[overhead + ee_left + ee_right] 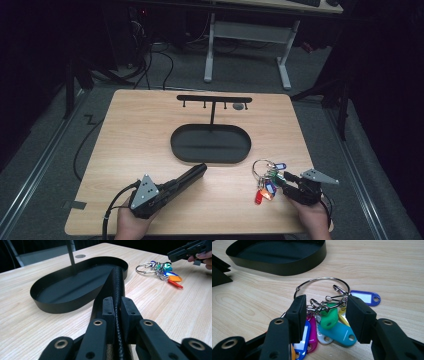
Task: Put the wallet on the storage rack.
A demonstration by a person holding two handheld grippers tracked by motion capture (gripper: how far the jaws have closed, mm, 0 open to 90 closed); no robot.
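Left gripper (115, 305) pinching black braided strap (117, 282), stretched toward tray (62, 306), tip at tray rim. Right gripper (325, 312) spread, pads either side of tag bunch (329, 322), no pressing visible. Ring (322, 281) flat on table (140, 130), right of tray.
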